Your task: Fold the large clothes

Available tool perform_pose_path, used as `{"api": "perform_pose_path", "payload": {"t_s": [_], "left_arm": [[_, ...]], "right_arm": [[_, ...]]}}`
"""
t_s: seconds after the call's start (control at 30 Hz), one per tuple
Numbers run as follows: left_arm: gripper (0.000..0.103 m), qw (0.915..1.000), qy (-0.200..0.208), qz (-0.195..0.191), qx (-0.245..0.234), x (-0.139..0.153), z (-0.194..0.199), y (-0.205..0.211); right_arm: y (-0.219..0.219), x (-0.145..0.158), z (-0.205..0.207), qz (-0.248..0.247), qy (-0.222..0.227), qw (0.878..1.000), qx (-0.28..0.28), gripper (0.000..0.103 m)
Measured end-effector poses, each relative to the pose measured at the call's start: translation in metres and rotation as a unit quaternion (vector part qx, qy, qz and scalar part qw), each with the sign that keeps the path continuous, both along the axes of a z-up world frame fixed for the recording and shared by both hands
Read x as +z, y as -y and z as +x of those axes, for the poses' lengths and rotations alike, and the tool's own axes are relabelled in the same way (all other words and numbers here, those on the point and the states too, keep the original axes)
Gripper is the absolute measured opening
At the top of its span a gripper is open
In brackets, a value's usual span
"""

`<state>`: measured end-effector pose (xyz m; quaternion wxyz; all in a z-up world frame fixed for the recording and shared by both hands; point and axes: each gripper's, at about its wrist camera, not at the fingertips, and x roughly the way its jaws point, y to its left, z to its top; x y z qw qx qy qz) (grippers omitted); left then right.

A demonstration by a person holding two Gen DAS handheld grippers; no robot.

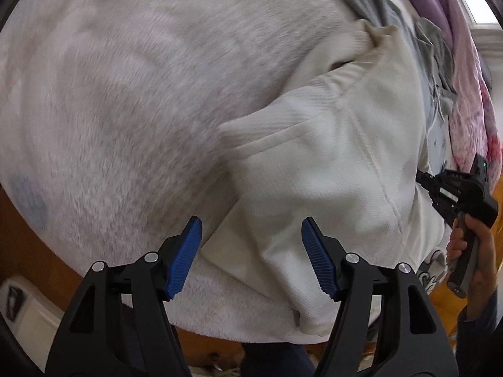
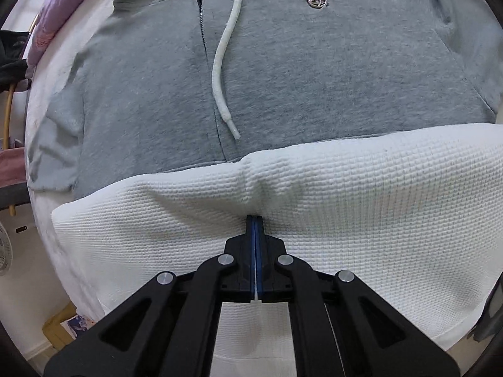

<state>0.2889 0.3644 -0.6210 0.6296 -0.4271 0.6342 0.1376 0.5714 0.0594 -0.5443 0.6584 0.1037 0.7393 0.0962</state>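
Right claw (image 2: 254, 220) is clamped on a pinched fold of one white waffle-knit garment (image 2: 345, 188), spread on a fleece-covered surface; left claw (image 1: 251, 238) hangs open above it, empty. Soft, light, limp cloth is judged; edges suit gripping. One grey hoodie (image 2: 283, 62) lies beyond.

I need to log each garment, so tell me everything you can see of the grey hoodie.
The grey hoodie lies flat, front up, on a pale fuzzy cover. It looks like soft fleece, with a dark zipper, closed as far as it shows, a white drawcord trailing down the chest, and a small metal emblem. The white waffle-knit top overlaps its lower edge. No tongs touch it.
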Motion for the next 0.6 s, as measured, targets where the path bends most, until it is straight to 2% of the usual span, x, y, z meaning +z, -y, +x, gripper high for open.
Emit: {"api": "perform_pose_path", "payload": {"t_s": [0.13, 0.23, 0.37, 0.5, 0.6], "left_arm": [[0.067, 0.9992, -0.010, -0.037, 0.006, -0.012, -0.015, -0.003], [0.067, 0.9989, -0.015, -0.043, -0.007, -0.018, -0.020, -0.001], [0.066, 0.9985, -0.014, -0.052, 0.006, -0.026, -0.027, -0.002], [0.066, 0.9986, 0.000, -0.052, -0.005, -0.027, -0.021, 0.003], [0.057, 0.9986, 0.008, -0.047, -0.023, -0.027, -0.017, 0.008]], "right_arm": [[-0.002, 0.001, -0.005, 0.003, 0.006, 1.000, -0.005, 0.000], [-0.001, 0.008, -0.021, -0.001, 0.000, 1.000, -0.007, 0.000], [0.012, 0.009, -0.069, 0.016, -0.026, 1.000, -0.002, 0.000], [0.031, 0.007, -0.126, 0.038, -0.040, 0.998, -0.037, 0.000], [0.036, 0.005, -0.151, 0.037, -0.055, 0.997, -0.050, 0.000]]}}
